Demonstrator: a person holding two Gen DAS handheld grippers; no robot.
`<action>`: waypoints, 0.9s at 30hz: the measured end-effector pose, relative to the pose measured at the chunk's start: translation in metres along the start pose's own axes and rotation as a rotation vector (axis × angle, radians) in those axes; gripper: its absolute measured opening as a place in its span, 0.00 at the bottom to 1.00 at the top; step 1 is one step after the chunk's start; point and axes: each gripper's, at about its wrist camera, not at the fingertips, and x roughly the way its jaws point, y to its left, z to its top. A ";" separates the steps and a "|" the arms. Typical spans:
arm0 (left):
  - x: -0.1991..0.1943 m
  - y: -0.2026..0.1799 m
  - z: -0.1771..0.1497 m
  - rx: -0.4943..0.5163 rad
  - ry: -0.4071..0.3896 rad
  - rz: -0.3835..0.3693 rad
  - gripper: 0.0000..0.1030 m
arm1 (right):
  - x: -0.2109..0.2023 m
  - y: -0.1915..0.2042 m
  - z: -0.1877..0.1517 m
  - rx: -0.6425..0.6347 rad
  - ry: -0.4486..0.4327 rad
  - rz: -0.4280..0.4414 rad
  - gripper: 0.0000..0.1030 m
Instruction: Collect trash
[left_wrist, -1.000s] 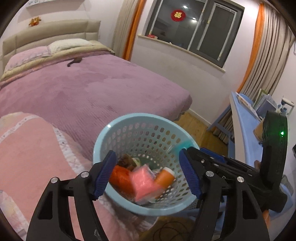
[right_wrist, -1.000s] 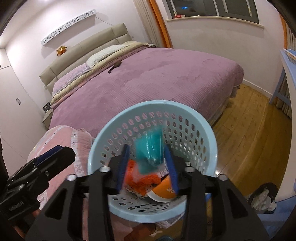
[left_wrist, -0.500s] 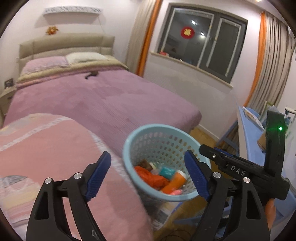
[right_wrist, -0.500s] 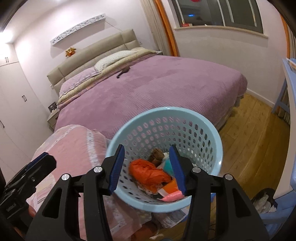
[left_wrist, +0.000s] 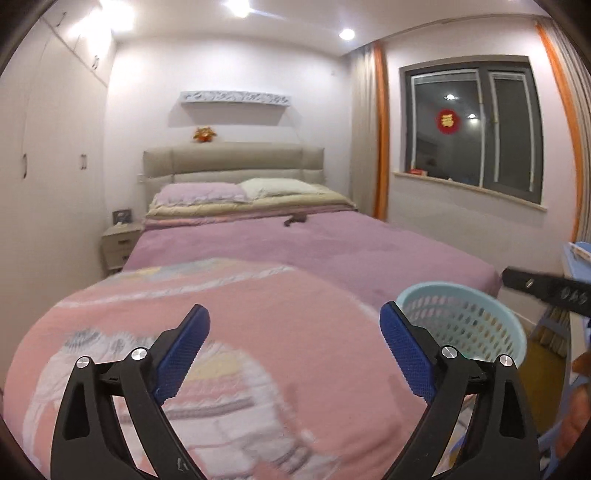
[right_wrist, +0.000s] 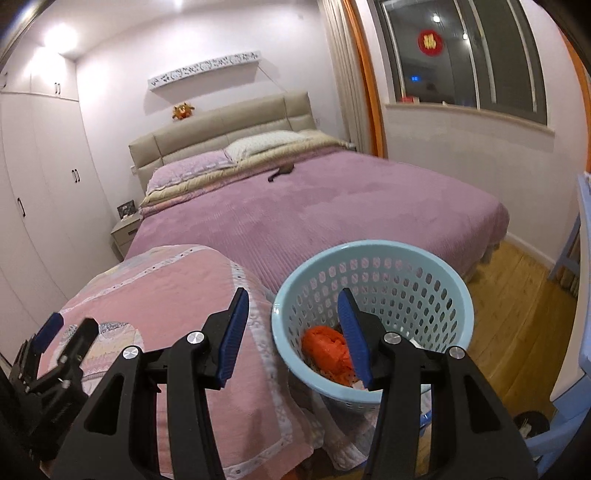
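A light blue perforated basket stands at the foot of the bed, beside a folded pink quilt. It holds an orange crumpled bag and other trash, partly hidden. My right gripper is open and empty, above the basket's left rim. My left gripper is open and empty over the pink quilt, with the basket to its right. The left gripper also shows at the lower left of the right wrist view.
A large bed with a purple cover fills the middle, with a small dark object near the pillows. A wardrobe and nightstand stand left. Wooden floor and a blue chair lie right.
Both grippers have pulled back and swung left, away from the basket. The right gripper opened and the teal packet it held is now out of its jaws. The left gripper now faces the quilt.
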 end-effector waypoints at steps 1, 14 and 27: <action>-0.001 0.004 -0.003 -0.012 0.004 0.003 0.88 | -0.002 0.003 -0.002 -0.008 -0.014 -0.006 0.45; 0.001 0.015 -0.020 -0.024 0.058 0.016 0.91 | -0.017 0.029 -0.024 -0.058 -0.125 -0.101 0.49; 0.008 0.014 -0.023 -0.016 0.097 -0.003 0.93 | -0.022 0.032 -0.026 -0.064 -0.150 -0.098 0.58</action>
